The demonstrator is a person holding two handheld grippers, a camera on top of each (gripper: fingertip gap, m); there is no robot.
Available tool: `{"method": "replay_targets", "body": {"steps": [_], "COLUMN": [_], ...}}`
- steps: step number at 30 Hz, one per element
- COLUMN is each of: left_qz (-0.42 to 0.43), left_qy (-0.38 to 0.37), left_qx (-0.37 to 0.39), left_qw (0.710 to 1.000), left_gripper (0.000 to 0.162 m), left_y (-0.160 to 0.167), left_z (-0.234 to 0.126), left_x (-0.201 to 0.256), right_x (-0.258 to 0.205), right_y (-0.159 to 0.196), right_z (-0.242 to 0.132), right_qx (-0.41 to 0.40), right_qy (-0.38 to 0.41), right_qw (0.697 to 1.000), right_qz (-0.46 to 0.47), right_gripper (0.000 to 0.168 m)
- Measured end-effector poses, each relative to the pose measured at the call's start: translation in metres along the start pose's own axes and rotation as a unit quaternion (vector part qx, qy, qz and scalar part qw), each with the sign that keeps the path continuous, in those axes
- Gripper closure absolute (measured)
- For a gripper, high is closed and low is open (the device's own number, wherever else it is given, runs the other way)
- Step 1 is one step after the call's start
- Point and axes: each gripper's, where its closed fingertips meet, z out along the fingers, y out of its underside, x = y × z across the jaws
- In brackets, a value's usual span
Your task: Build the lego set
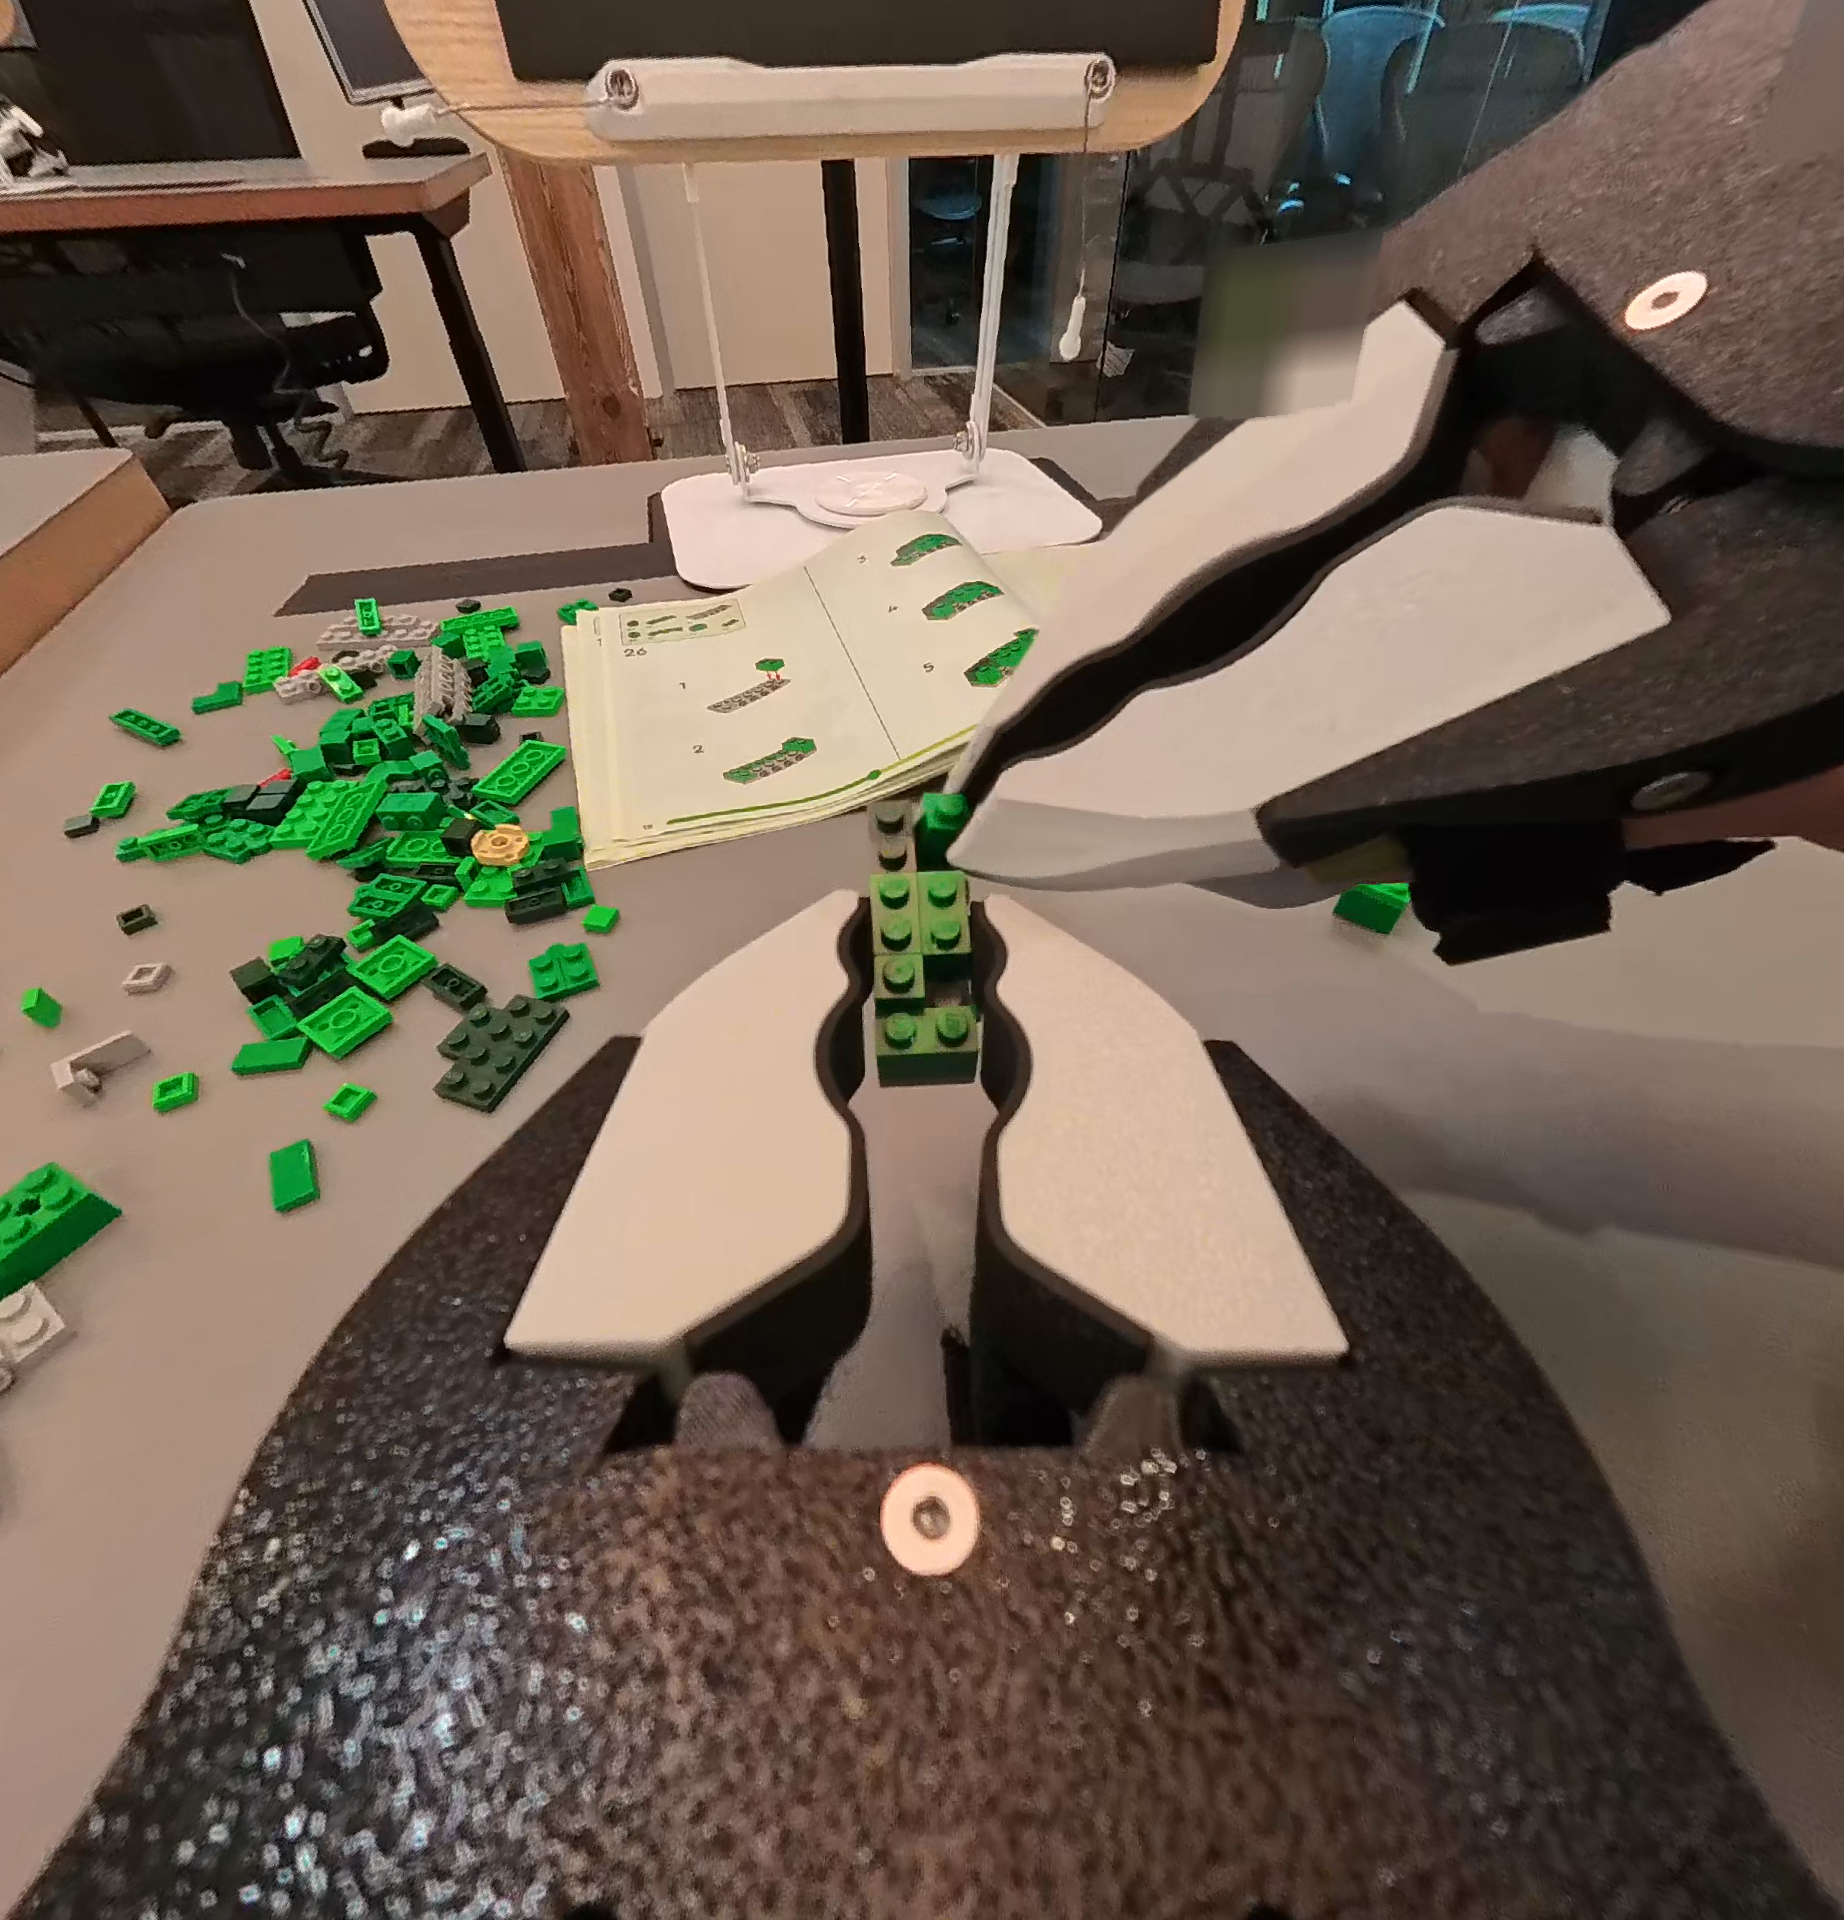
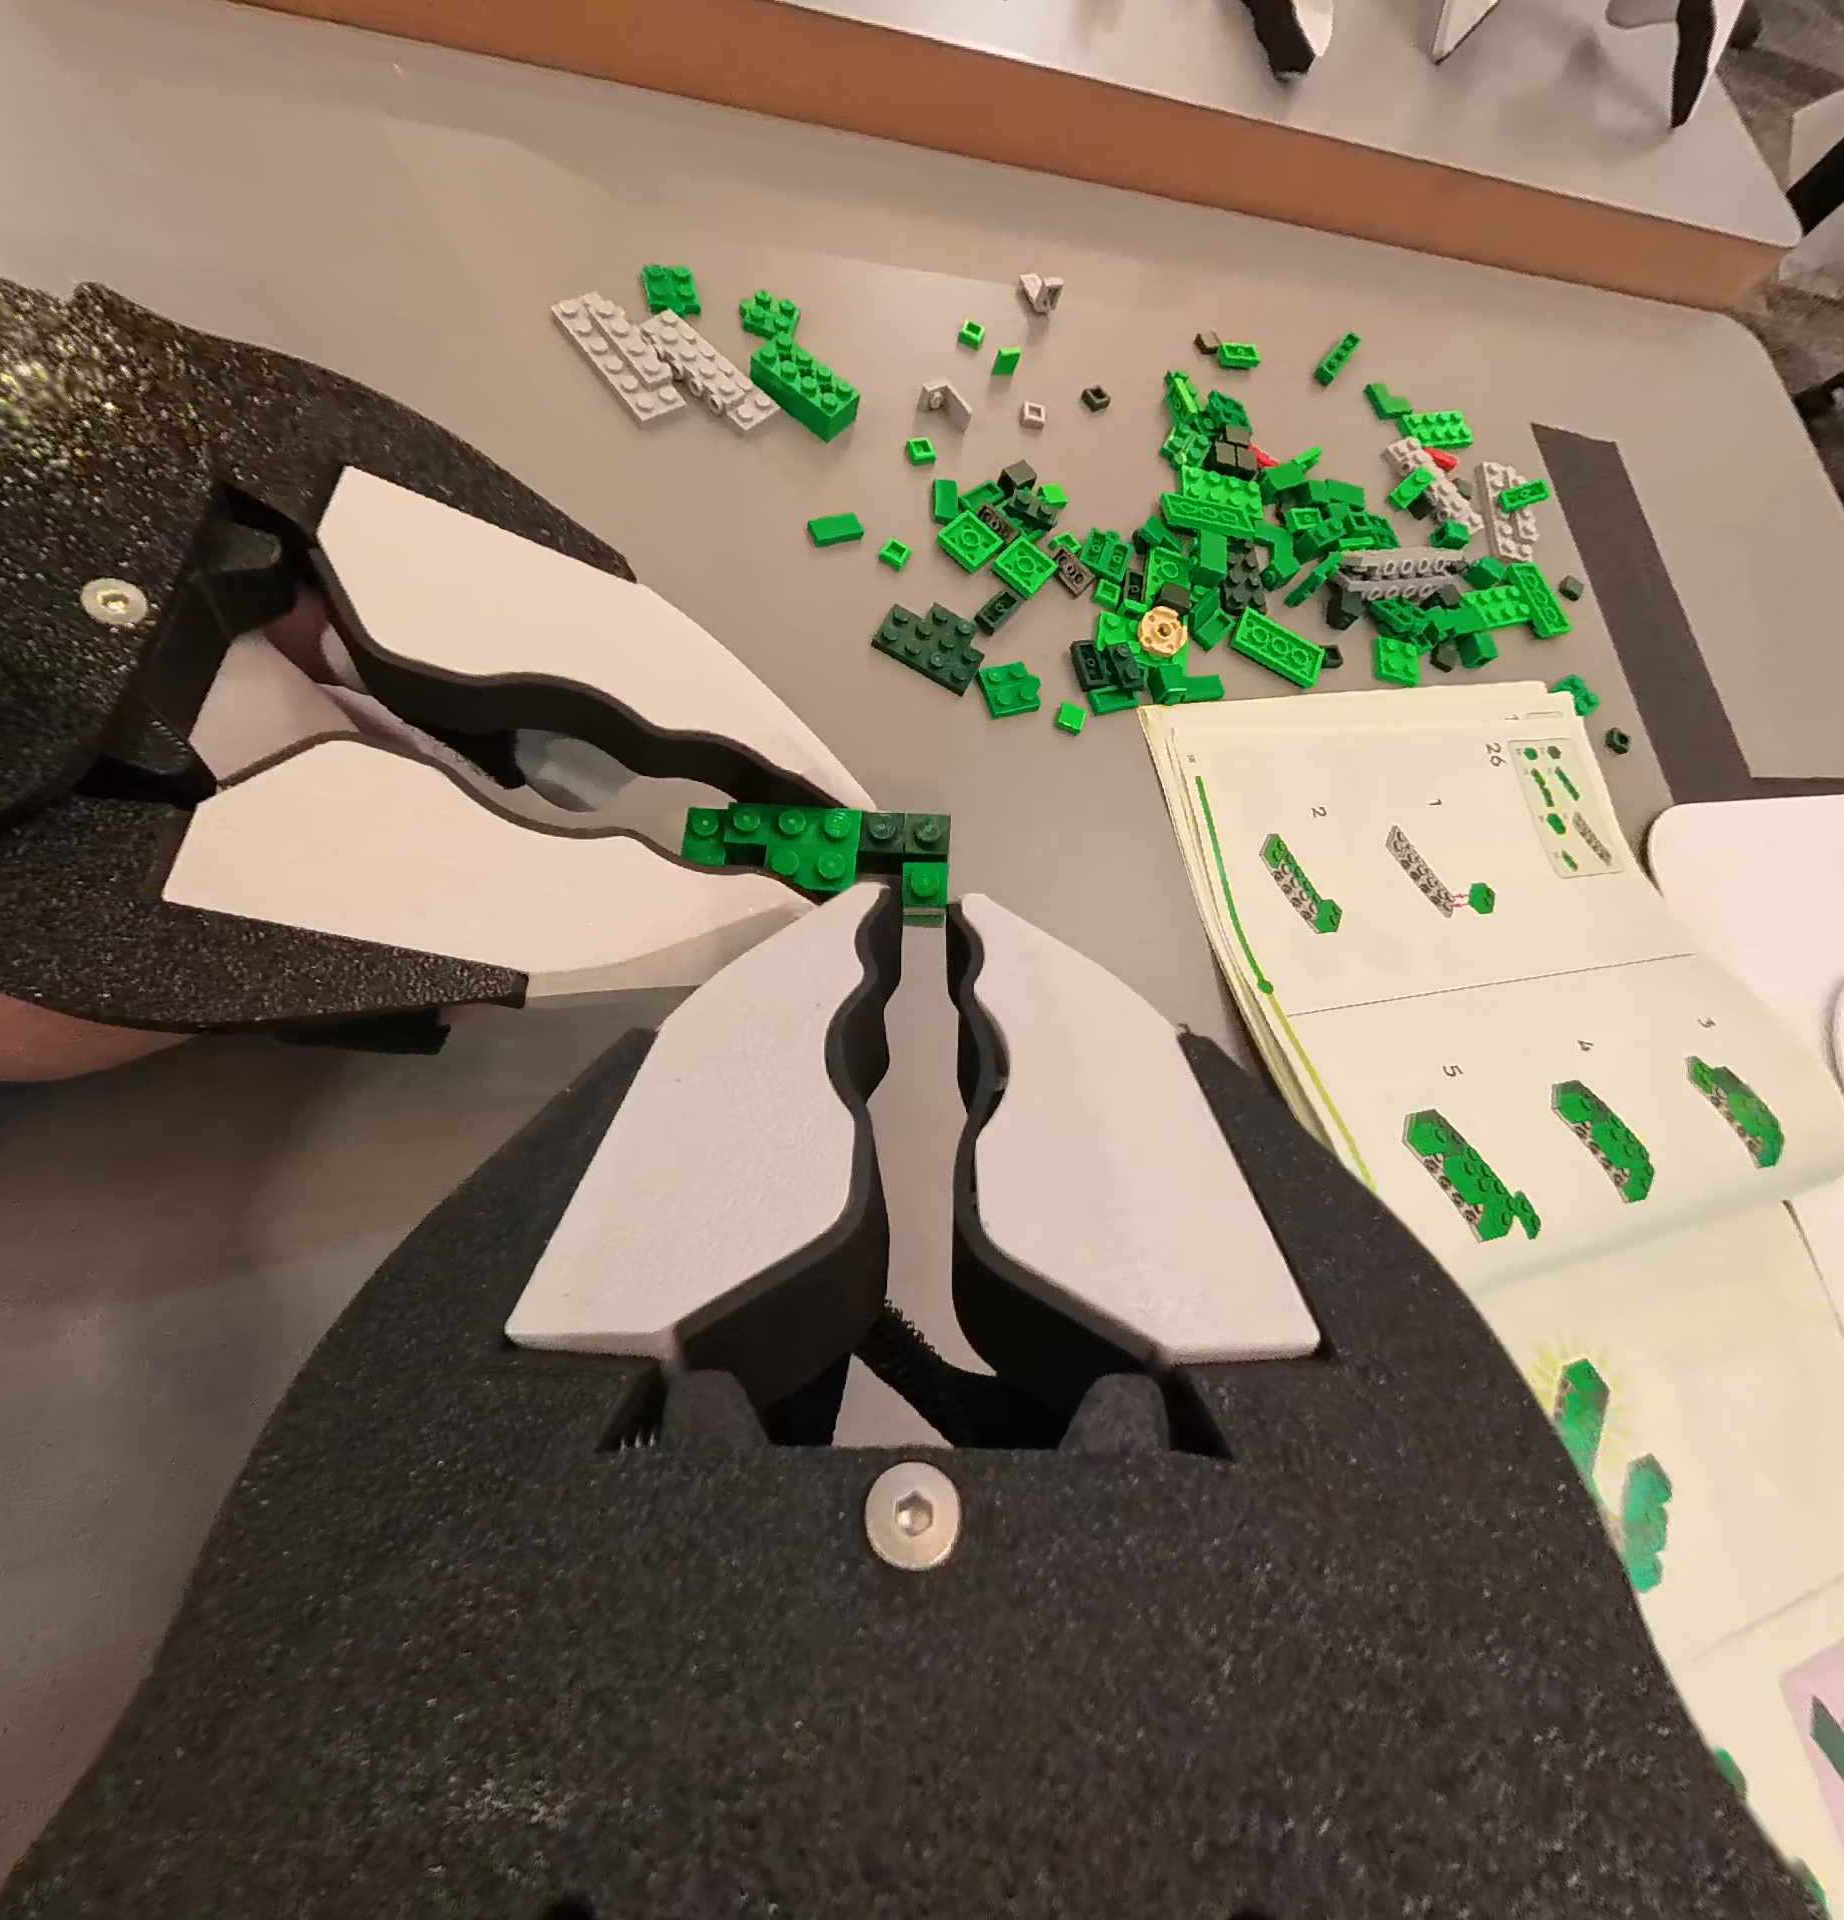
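Observation:
My left gripper [image 1: 918,914] is shut on a long green brick assembly [image 1: 918,925], held above the grey table. In the right wrist view the left gripper [image 2: 845,852] comes in from the left with the assembly [image 2: 783,836] sticking out of its tips. My right gripper [image 2: 920,902] is shut on a small green brick [image 2: 923,883] and holds it against the assembly's far end. In the left wrist view the right gripper [image 1: 957,831] reaches in from the right, with the small brick [image 1: 939,821] at its tips.
A pile of loose green and grey bricks [image 1: 398,790] [image 2: 1261,561] lies on the table. An open instruction booklet [image 1: 793,696] [image 2: 1469,935] lies beside it. A white stand base [image 1: 876,509] sits behind the booklet. Grey plates [image 2: 658,358] lie apart from the pile. Both grippers' tips are close together, under 4 cm apart.

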Motion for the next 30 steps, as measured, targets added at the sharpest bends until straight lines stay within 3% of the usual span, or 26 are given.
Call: {"method": "replay_targets", "body": {"steps": [30], "left_qz": [0.02], "left_qy": [0.021], "left_qx": [-0.082], "left_qw": [0.996], "left_gripper": [0.145], "left_y": [0.02], "left_z": [0.011], "left_x": [0.009], "right_x": [0.001], "right_y": [0.025], "right_z": [0.008], "right_qx": [-0.042], "right_qy": [-0.016], "right_qw": [0.997], "right_qz": [0.067], "right_gripper": [0.161]}}
